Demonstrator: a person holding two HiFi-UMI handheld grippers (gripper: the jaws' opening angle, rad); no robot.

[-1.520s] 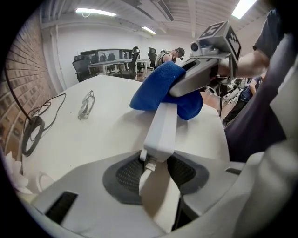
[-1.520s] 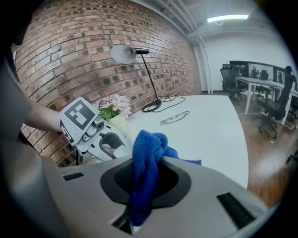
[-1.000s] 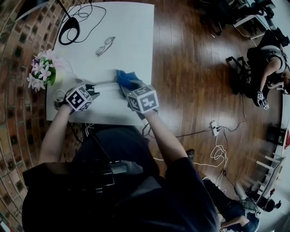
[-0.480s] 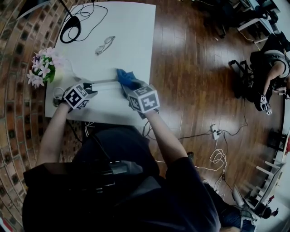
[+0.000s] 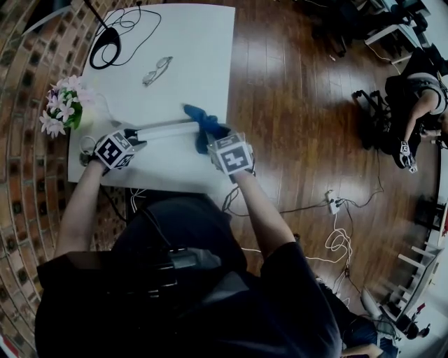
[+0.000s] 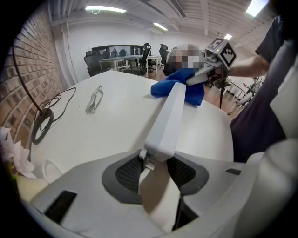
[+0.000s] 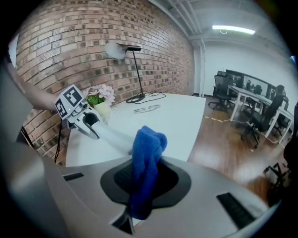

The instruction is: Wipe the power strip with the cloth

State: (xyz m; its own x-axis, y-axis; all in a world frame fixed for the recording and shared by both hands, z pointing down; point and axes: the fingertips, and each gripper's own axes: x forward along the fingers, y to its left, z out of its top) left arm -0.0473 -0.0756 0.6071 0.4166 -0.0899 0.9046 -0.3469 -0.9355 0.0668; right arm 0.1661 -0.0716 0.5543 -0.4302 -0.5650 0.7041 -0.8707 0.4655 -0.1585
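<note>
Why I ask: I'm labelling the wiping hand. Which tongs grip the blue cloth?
The right tongs, shut on the blue cloth; the left tongs clamp the white power strip instead.

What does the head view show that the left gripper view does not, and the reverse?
Only the head view: the person's left forearm and a white cable lying on the floor.

Only the left gripper view: the left gripper with its pads closed on the near end of the power strip, plus office chairs and ceiling lights.

Both: the power strip, the blue cloth held by the right gripper at the strip's far end, and the glasses.
</note>
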